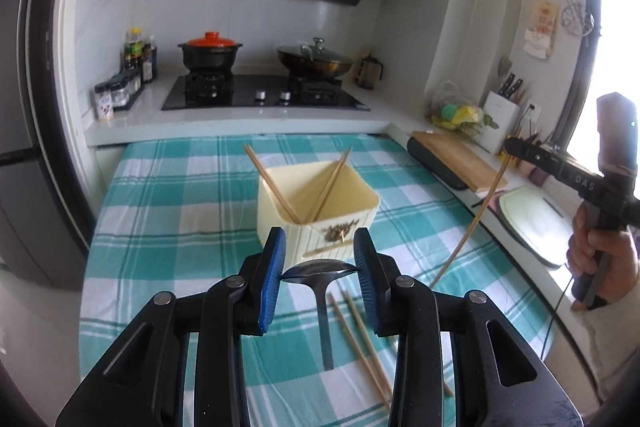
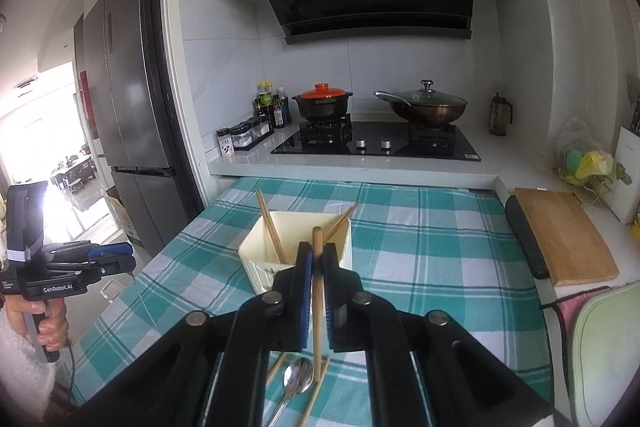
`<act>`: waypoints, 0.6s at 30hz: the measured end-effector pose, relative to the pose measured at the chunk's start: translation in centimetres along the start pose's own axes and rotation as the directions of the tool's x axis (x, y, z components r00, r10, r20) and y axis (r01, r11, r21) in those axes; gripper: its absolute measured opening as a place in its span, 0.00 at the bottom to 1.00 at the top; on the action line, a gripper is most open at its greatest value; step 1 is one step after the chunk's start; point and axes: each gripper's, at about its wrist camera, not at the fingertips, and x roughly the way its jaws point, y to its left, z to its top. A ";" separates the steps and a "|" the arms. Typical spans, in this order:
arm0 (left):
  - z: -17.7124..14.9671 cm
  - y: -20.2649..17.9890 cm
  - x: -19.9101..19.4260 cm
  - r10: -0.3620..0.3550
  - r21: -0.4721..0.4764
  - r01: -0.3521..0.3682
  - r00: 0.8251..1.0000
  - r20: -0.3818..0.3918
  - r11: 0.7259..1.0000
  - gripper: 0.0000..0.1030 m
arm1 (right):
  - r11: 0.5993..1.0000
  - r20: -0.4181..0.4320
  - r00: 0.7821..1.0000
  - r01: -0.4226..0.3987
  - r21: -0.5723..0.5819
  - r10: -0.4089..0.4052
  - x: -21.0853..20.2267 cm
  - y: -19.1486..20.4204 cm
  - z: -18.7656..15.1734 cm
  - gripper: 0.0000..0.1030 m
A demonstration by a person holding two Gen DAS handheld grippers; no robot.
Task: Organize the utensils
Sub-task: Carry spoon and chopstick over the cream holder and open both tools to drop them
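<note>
A cream square utensil holder point(image 1: 320, 211) stands mid-table on the teal checked cloth and holds several wooden chopsticks point(image 1: 328, 187). My left gripper point(image 1: 320, 259) is shut on the bowl of a metal spoon point(image 1: 320, 269), whose handle hangs down above the cloth, just in front of the holder. Loose chopsticks point(image 1: 360, 339) lie on the cloth below it. My right gripper point(image 2: 317, 259) is shut on one wooden chopstick point(image 2: 317, 303), held upright near the holder point(image 2: 296, 247). It also shows at the right of the left wrist view point(image 1: 512, 147). A second spoon point(image 2: 298, 377) lies on the cloth.
Behind the table a counter carries a gas hob point(image 1: 260, 93), a red-lidded pot point(image 1: 210, 53), a lidded wok point(image 1: 316, 61) and spice bottles point(image 1: 128, 79). A wooden cutting board point(image 2: 564, 239) and knife block point(image 1: 500, 119) sit on the right. A fridge point(image 2: 128, 99) stands left.
</note>
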 end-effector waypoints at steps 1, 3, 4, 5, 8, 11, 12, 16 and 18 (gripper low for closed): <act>1.2 0.1 -0.1 0.003 0.000 -0.003 1.000 0.022 1.000 0.34 | 1.000 0.015 1.000 0.001 -0.010 -0.001 0.4 0.2 1.0 0.05; 3.5 0.2 0.1 0.015 -0.004 -0.014 0.998 0.061 1.000 0.34 | 1.000 0.039 0.999 0.001 -0.026 0.000 1.2 0.4 3.0 0.05; 4.6 0.3 0.4 0.018 -0.010 -0.018 0.997 0.079 1.000 0.34 | 0.999 0.046 0.999 0.004 -0.033 -0.003 1.8 0.6 3.9 0.05; 5.7 0.5 0.8 0.022 -0.017 -0.021 0.995 0.093 1.000 0.34 | 0.999 0.054 0.999 0.007 -0.037 -0.005 2.4 0.7 4.7 0.05; 8.3 0.7 2.5 0.039 -0.036 -0.035 0.990 0.133 0.999 0.34 | 0.998 0.079 0.997 0.014 -0.053 -0.010 4.0 1.2 6.8 0.05; 9.7 0.8 4.9 0.076 -0.047 -0.069 0.983 0.165 0.997 0.34 | 0.996 0.133 0.991 0.034 -0.081 -0.023 5.3 1.8 8.1 0.05; 9.9 1.0 5.8 0.088 -0.051 -0.081 0.982 0.168 0.995 0.34 | 0.995 0.153 0.988 0.038 -0.088 -0.024 5.8 2.0 8.3 0.05; 9.2 1.9 10.3 0.138 -0.075 -0.130 0.982 0.129 0.989 0.34 | 0.994 0.171 0.985 0.046 -0.097 -0.029 8.8 2.1 7.7 0.05; 8.3 2.6 12.8 0.154 -0.086 -0.148 0.985 0.077 0.985 0.34 | 0.995 0.142 0.989 0.048 -0.091 -0.035 10.9 1.8 6.8 0.05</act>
